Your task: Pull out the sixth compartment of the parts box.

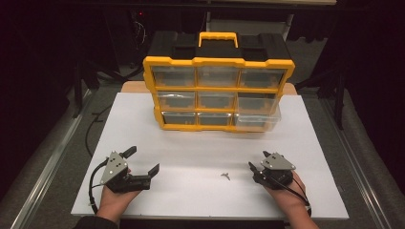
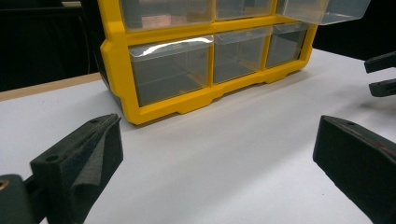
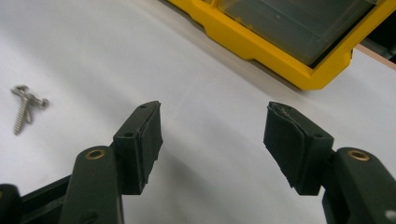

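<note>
A yellow organiser [image 1: 218,94] with clear drawers and a black top stands at the back of the white board [image 1: 191,143]. Its bottom right drawer [image 1: 258,120] sticks out a little. A couple of small metal screws [image 1: 225,175] lie together on the board between my hands. My left gripper [image 1: 142,160] rests low at the front left, jaws wide open and empty. My right gripper [image 1: 258,160] sits at the front right, open, with only bare board between its pads. In the right gripper view the screws [image 3: 25,105] lie left of the gripper [image 3: 212,126]. The left gripper [image 2: 217,140] faces the organiser [image 2: 187,65].
The board's front edge runs just behind my hands. A yellow carry handle [image 1: 218,38] tops the organiser. Metal rails [image 1: 52,157] flank the table, and dark floor lies beyond. In the left gripper view the other gripper's jaws [image 2: 383,74] poke in at the right edge.
</note>
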The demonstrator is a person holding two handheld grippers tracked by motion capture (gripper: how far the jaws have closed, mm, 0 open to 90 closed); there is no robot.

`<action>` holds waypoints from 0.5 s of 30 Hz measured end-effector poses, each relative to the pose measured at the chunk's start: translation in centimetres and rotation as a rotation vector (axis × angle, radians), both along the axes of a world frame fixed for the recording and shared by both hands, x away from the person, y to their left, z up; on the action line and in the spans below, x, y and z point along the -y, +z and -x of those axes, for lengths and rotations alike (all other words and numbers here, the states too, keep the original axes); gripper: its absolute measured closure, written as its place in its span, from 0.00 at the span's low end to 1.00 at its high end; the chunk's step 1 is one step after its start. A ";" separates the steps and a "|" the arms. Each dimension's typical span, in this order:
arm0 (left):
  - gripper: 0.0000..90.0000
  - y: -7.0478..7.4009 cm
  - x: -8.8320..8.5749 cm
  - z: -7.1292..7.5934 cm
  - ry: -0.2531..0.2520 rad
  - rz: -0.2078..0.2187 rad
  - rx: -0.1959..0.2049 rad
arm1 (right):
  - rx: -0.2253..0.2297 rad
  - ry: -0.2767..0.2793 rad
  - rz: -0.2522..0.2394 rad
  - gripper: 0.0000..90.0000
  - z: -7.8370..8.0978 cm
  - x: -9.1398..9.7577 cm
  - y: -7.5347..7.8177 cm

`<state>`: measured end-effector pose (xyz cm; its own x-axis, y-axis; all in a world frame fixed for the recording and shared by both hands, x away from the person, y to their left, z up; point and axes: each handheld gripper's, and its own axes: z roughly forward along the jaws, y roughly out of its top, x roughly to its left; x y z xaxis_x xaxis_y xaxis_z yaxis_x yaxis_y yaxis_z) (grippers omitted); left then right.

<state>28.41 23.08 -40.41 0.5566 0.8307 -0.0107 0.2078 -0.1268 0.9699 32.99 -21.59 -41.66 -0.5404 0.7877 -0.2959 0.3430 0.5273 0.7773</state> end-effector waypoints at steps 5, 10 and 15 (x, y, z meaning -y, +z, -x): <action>0.02 -0.1 0.0 0.0 -0.001 0.008 -0.006 | 0.007 -0.005 -0.109 0.37 0.1 0.7 0.3; 0.02 -0.2 -0.1 -0.3 -0.003 0.011 -0.020 | 0.013 -0.021 -0.183 0.28 0.3 1.1 0.3; 0.01 -0.5 0.0 -0.4 -0.005 0.000 -0.037 | 0.003 -0.033 -0.245 0.19 0.3 1.4 0.4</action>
<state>28.81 23.10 -40.87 0.5602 0.8277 -0.0315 0.2430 -0.1278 0.9616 32.65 -22.96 -41.22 -0.5129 0.8531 -0.0958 0.3543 0.3120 0.8816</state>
